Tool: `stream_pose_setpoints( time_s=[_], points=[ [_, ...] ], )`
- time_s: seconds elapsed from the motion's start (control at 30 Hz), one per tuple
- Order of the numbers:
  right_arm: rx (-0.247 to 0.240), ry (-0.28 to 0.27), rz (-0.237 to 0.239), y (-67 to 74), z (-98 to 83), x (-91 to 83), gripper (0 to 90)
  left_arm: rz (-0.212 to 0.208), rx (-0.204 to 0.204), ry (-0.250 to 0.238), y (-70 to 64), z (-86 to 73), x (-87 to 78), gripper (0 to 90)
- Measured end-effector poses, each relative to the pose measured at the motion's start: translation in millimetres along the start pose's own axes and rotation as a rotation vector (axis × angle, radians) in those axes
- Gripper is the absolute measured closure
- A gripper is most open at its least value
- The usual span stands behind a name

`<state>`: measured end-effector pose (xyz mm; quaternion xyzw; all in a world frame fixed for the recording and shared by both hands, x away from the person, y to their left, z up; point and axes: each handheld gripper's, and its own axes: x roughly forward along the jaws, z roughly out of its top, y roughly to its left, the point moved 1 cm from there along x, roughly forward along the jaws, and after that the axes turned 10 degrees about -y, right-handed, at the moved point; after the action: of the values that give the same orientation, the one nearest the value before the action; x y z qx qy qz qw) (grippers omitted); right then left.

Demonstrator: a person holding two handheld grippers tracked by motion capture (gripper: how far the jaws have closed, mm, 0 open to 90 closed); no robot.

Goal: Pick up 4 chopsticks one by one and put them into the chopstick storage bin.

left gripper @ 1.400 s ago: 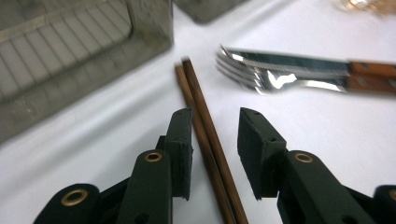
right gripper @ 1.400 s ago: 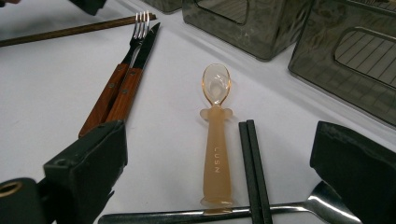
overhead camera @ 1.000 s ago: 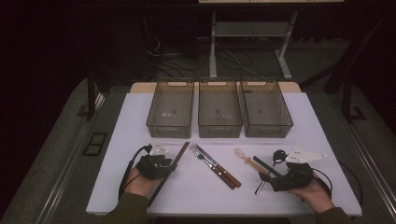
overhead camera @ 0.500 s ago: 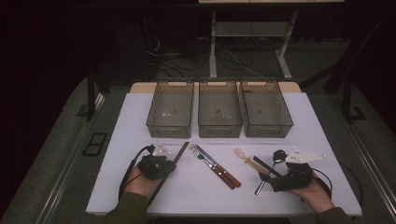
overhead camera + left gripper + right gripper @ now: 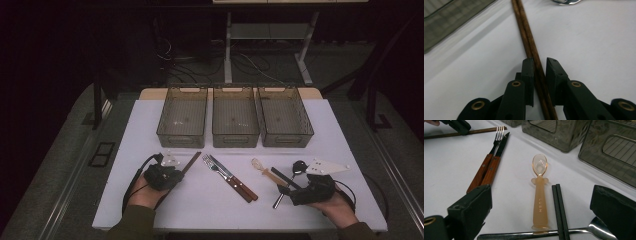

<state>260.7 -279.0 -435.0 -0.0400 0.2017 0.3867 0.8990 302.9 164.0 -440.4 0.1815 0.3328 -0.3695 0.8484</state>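
Over on the left of the white table, the left gripper lies low on the surface with a pair of brown wooden chopsticks running lengthwise between its two black jaws; the jaws have just been closing, and in the left gripper view a thin gap shows on the right side of the sticks, so I cannot tell whether the pads already press on them. The chopsticks lie flat on the table and point toward the leftmost of three see-through bins, which stand side by side along the far edge. Near the middle, a fork and a knife with wooden handles lie touching each other, angled across the table. Right of them lies a clear orange baby spoon, bowl toward the bins, with black chopsticks just beside it and a metal spoon crossing under both at their near ends. The right gripper rests behind these with its jaws spread wide and holding nothing.
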Motion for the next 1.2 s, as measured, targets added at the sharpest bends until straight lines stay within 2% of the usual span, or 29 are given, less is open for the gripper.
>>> stream_pose_setpoints(
  time_s=[0.13, 0.27, 0.33, 0.43, 0.57, 0.67, 0.83, 0.97, 1.13, 1.2],
  points=[
    [0.0, 0.0, 0.002, 0.3, 0.1, 0.0, 4.2, -0.014, -0.028, -0.007, 6.4, -3.3, -0.6, 76.4],
    [0.0, 0.0, 0.002, 0.2, 0.1, 0.0, 4.2, -0.019, -0.036, -0.012, 6.9, -3.8, -0.5, 76.3],
    [0.0, 0.0, 0.002, 0.3, 0.1, 0.0, 4.2, -0.043, -0.048, -0.016, 9.1, -4.5, -1.4, 75.1],
    [-0.002, -0.002, 0.003, 0.1, 0.1, -0.1, 4.2, -0.062, -0.085, -0.059, 11.0, -5.7, -4.6, 71.5],
    [-0.002, -0.003, 0.003, 0.0, 0.1, -0.1, 4.2, -0.071, -0.109, -0.127, 16.2, -7.2, -14.1, 66.3],
    [-0.001, -0.001, 0.003, 0.1, 0.0, 0.2, 4.2, -0.061, -0.148, -0.167, 20.1, -11.5, -22.2, 61.0],
    [-0.002, 0.001, 0.003, -0.1, -0.1, 0.8, 4.2, -0.047, -0.214, -0.225, 28.5, -23.4, -34.5, 59.0],
    [-0.001, 0.001, 0.003, 0.0, -0.2, 1.2, 4.2, -0.05, -0.244, -0.245, 31.0, -31.5, -39.5, 64.9],
    [-0.001, 0.002, 0.002, 0.1, -0.3, 1.3, 4.2, -0.096, -0.249, -0.249, 31.4, -33.8, -35.6, 74.2],
    [-0.002, 0.003, 0.002, 0.1, -0.3, 1.5, 4.2, -0.1, -0.255, -0.246, 30.5, -33.6, -32.5, 75.1]
  ],
)
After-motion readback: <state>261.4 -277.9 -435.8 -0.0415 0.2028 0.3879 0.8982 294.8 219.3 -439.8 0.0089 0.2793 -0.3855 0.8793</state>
